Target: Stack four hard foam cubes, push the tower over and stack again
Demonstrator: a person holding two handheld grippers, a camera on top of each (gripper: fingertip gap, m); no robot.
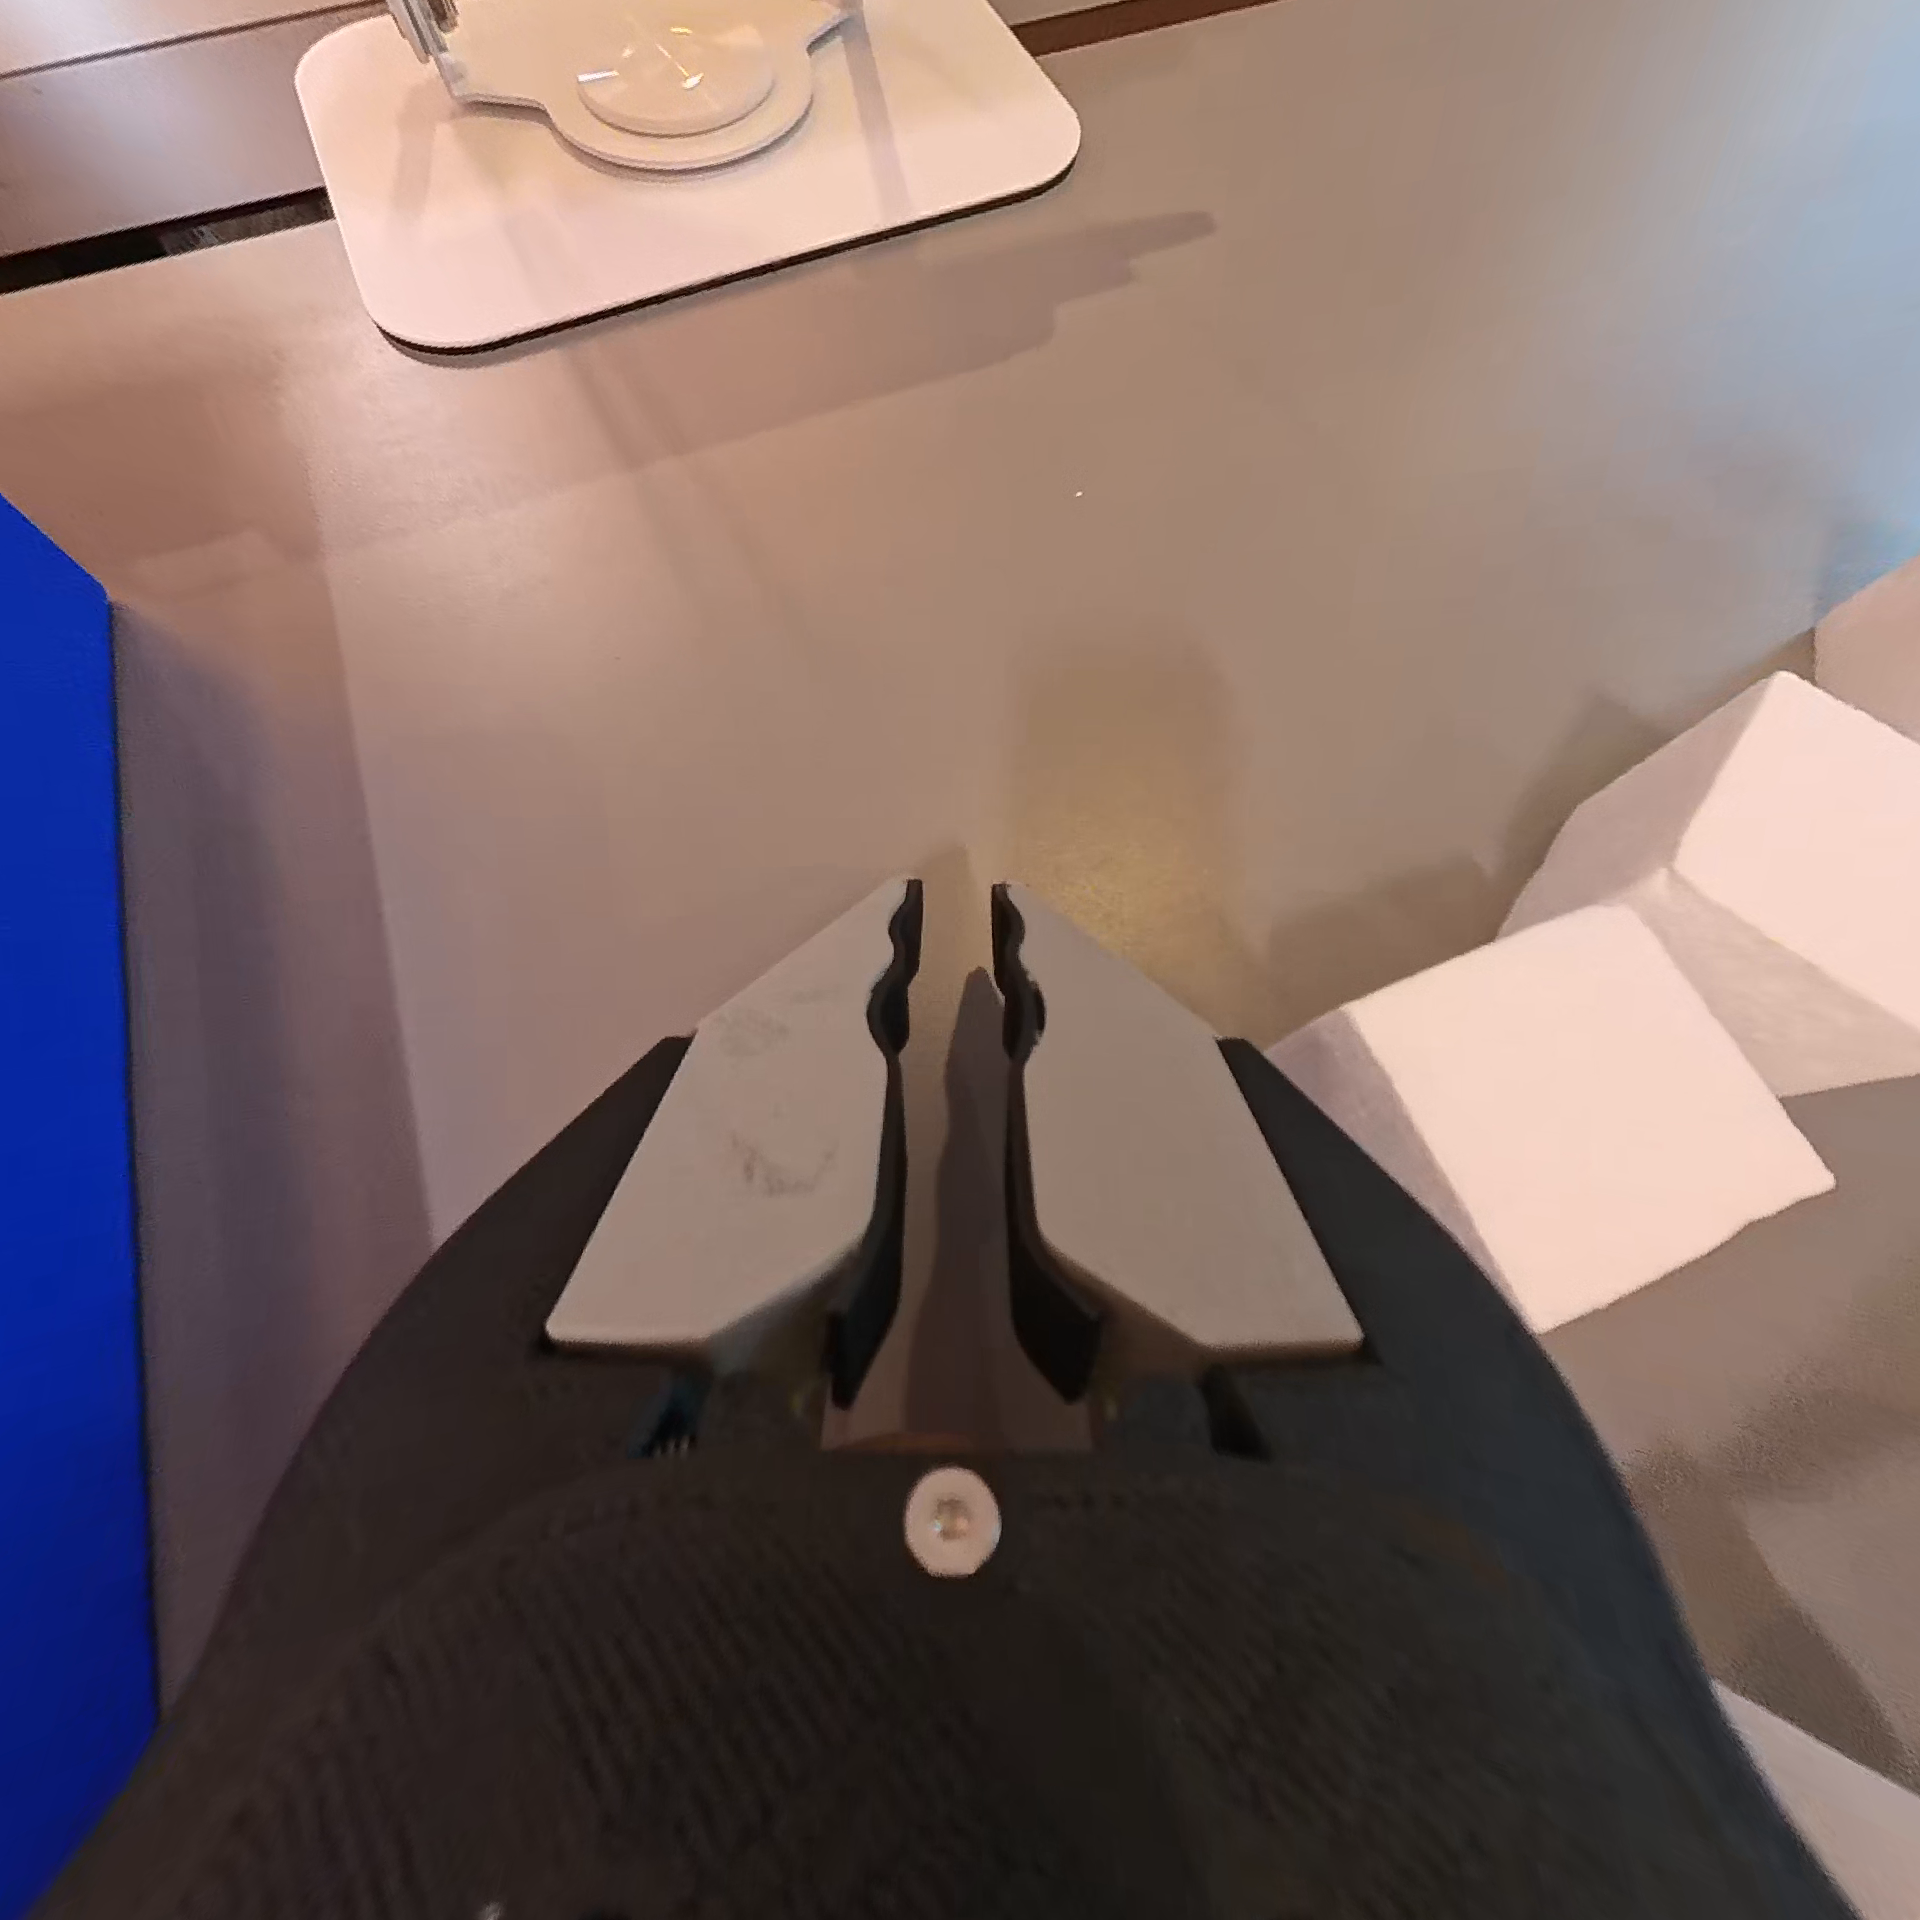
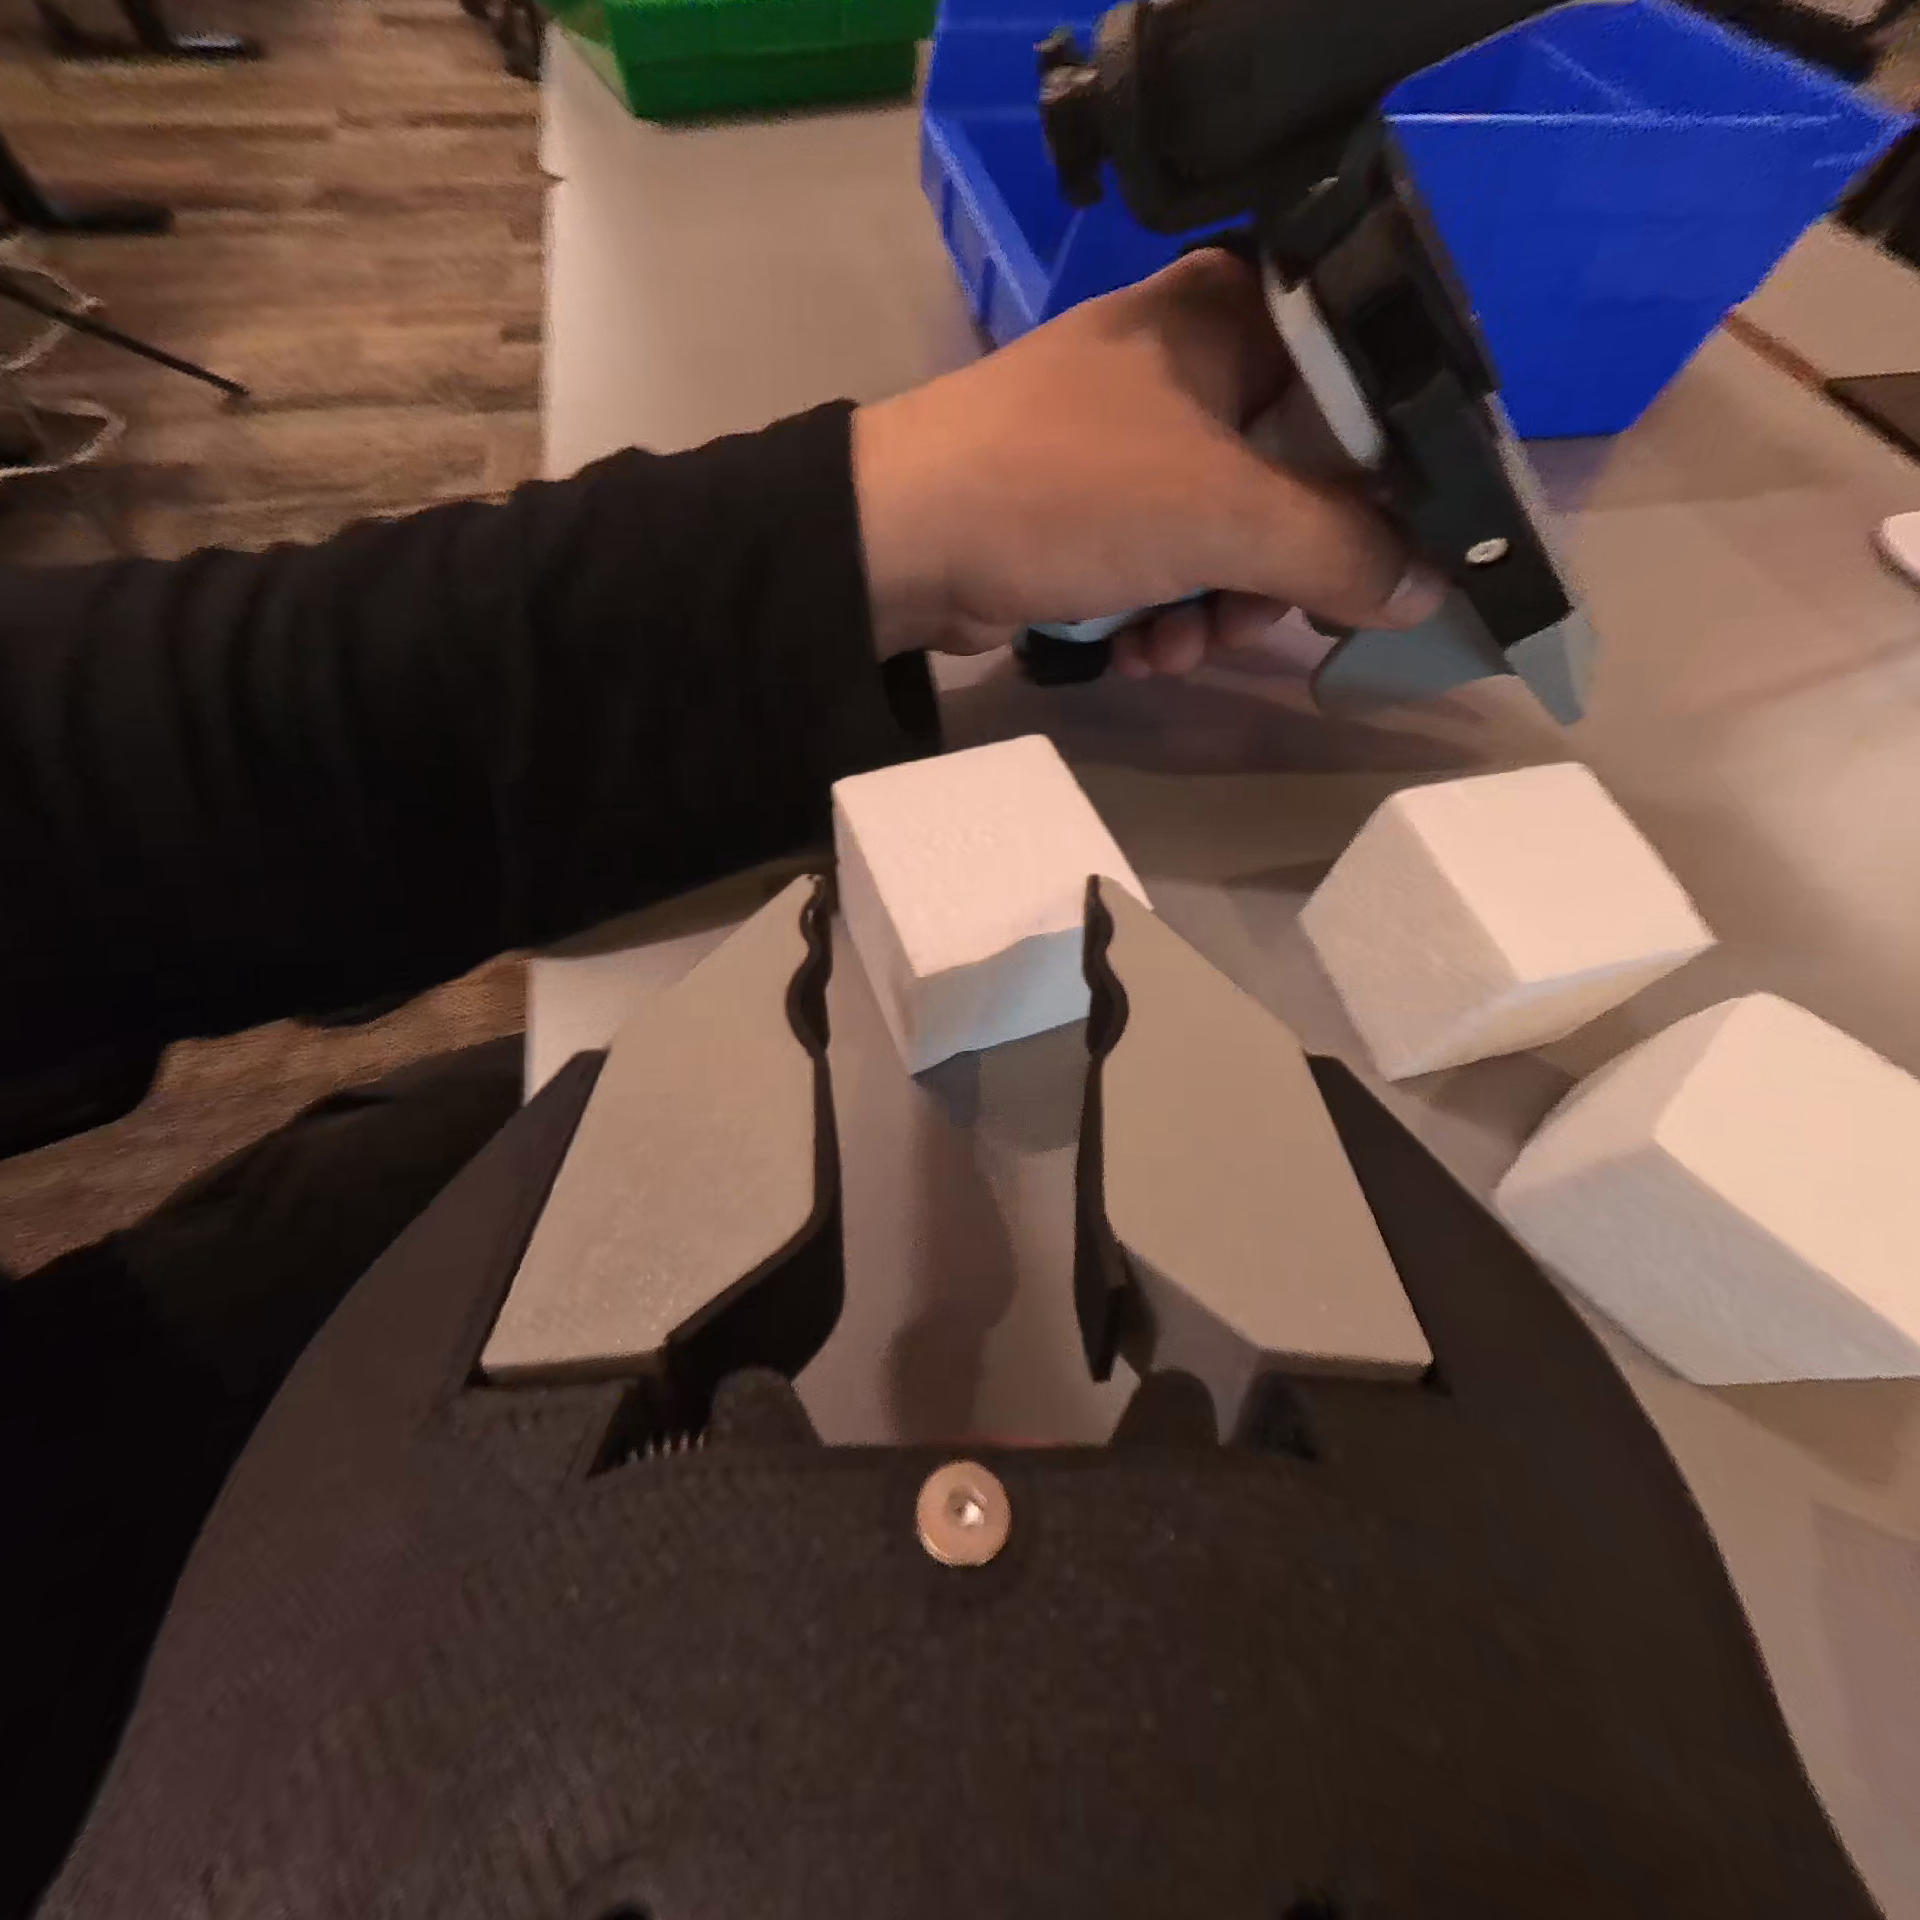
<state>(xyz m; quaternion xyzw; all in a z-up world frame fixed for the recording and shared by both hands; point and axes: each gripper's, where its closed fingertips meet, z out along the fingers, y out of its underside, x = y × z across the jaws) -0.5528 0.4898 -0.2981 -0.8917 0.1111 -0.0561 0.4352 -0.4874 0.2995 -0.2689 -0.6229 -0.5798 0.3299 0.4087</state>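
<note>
Three white foam cubes lie apart on the beige table (image 2: 1195, 810); none is stacked. My right gripper (image 2: 954, 896) has its fingers on both sides of the nearest cube (image 2: 956, 842) and looks shut on it, near the table's front edge. Two more cubes (image 2: 1496, 914) (image 2: 1745, 1195) lie to its right. My left gripper (image 1: 956, 894) is shut and empty, hovering over bare table. Cubes (image 1: 1538, 1122) (image 1: 1787, 831) lie to its right. It also shows in the right wrist view (image 2: 1538, 675), held by a hand above and beyond the cubes.
A blue bin (image 2: 1621, 208) stands at the back and shows at the left edge of the left wrist view (image 1: 52, 1039). A green bin (image 2: 748, 52) stands farther back. A white mat (image 1: 686, 239) with a clear stand lies ahead. A black sleeve (image 2: 416, 675) crosses the table edge. My hands' fingertips stand some 20 centimetres from each other.
</note>
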